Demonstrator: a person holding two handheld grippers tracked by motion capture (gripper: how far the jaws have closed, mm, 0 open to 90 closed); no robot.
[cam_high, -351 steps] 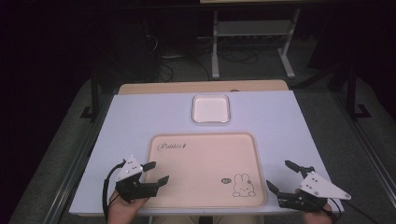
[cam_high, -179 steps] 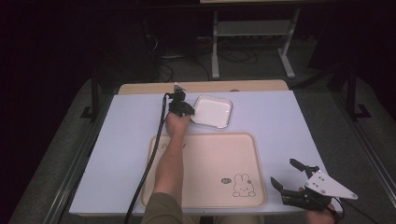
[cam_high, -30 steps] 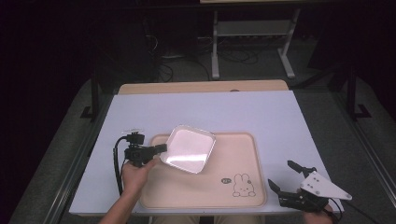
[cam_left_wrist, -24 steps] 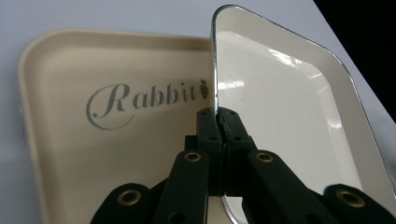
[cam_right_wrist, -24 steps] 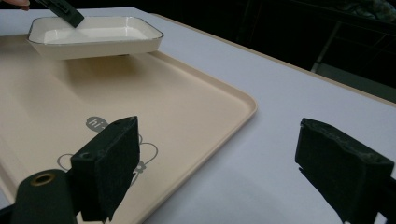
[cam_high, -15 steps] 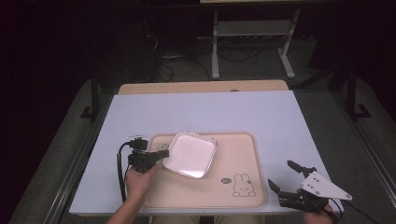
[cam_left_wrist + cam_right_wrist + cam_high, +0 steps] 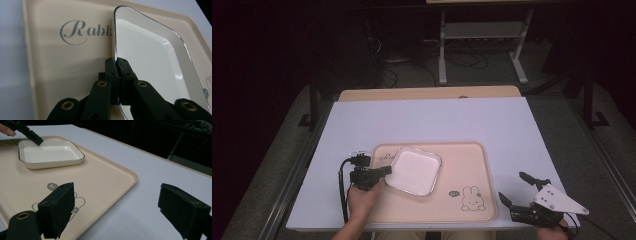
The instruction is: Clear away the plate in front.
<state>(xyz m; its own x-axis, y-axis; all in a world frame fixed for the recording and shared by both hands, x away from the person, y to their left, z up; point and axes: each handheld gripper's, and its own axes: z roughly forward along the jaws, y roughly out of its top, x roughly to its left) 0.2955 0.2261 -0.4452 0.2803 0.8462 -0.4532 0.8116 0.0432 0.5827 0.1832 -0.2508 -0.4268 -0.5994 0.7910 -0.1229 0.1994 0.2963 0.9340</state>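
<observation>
Clamped shut, the jaws of the left gripper (image 7: 384, 170) are pinching the thin rim of a white dish (image 7: 414, 170) at its left edge; in the left gripper view the left gripper (image 7: 116, 65) is biting that rim with one pad on the outside wall and one inside the white dish (image 7: 147, 62). The jaws of the right gripper (image 7: 513, 190) are standing wide apart with nothing between them, resting at the near right corner of the table (image 7: 492, 120), just off the tray.

The dish is a shallow, rounded rectangle with a dark line around its lip. It is sitting on the left part of a beige tray (image 7: 467, 160), turned slightly, so its long axis is running from the tray's near left toward its far right. In the right gripper view the white dish (image 7: 47, 153) is appearing level on the beige tray (image 7: 105, 180), though whether its gripped side is fully resting on the tray cannot be told. The dish is holding nothing.

The tray is lying lengthwise across the near half of the table and is carrying the dish alone. A printed rabbit (image 7: 471, 196) is showing at the tray's near right, and script lettering (image 7: 75, 31) is running beside the dish at the tray's far left.
</observation>
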